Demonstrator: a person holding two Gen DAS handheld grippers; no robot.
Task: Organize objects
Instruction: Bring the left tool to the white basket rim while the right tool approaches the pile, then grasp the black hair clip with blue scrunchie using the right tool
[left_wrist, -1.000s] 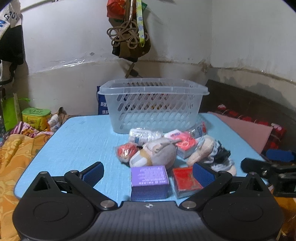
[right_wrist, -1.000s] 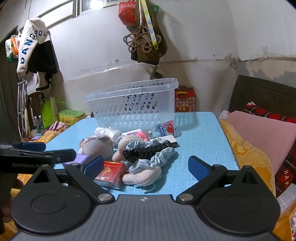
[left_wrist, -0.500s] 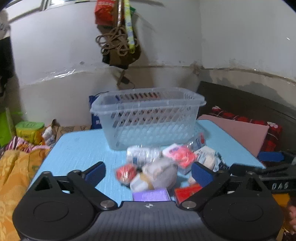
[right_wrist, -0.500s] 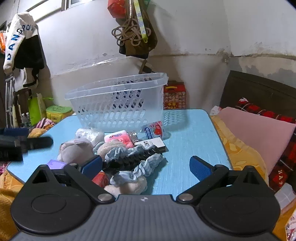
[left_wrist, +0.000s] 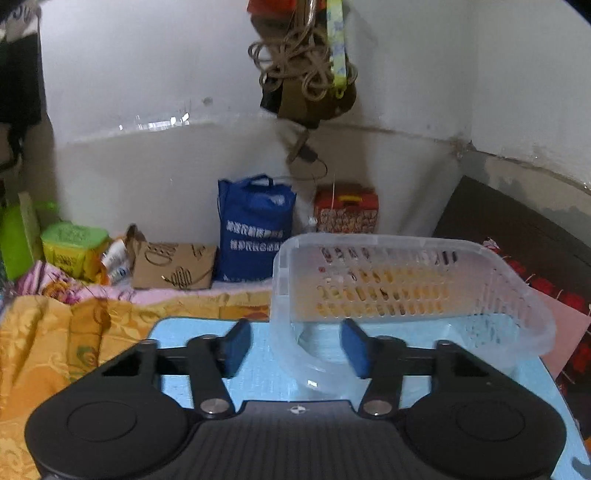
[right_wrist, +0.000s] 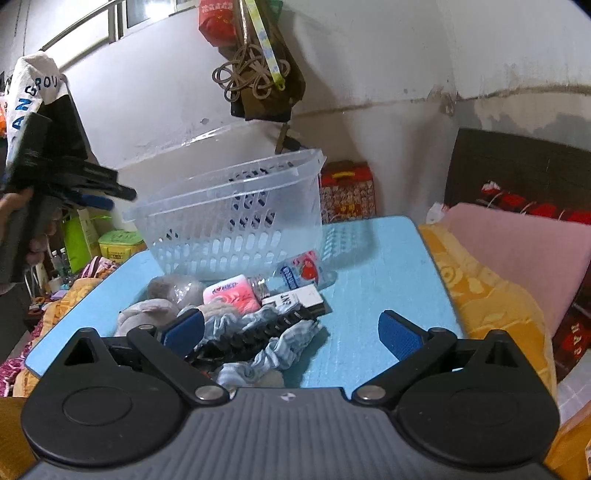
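A clear plastic basket (left_wrist: 413, 291) stands at the far left of the blue table (left_wrist: 258, 376). My left gripper (left_wrist: 295, 349) is open, its fingers straddling the basket's near-left rim corner. In the right wrist view the left gripper (right_wrist: 107, 195) hovers just left of the basket (right_wrist: 236, 225). My right gripper (right_wrist: 291, 332) is open and empty above a pile of things: a black hair claw (right_wrist: 258, 328), blue scrunchies (right_wrist: 280, 347), a pink packet (right_wrist: 231, 295), a grey plush (right_wrist: 147, 314) and a black-and-white box (right_wrist: 295, 299).
A blue bag (left_wrist: 255, 229), a red box (left_wrist: 345, 214), a cardboard bag (left_wrist: 173, 266) and a green tin (left_wrist: 74, 247) stand behind the table. Yellow bedding (left_wrist: 55, 343) lies left, a pink pillow (right_wrist: 524, 254) right. The table's right half (right_wrist: 384, 269) is bare.
My left gripper has moved up and forward from the pile to the basket's left rim. The right gripper has shifted forward slightly over the pile.
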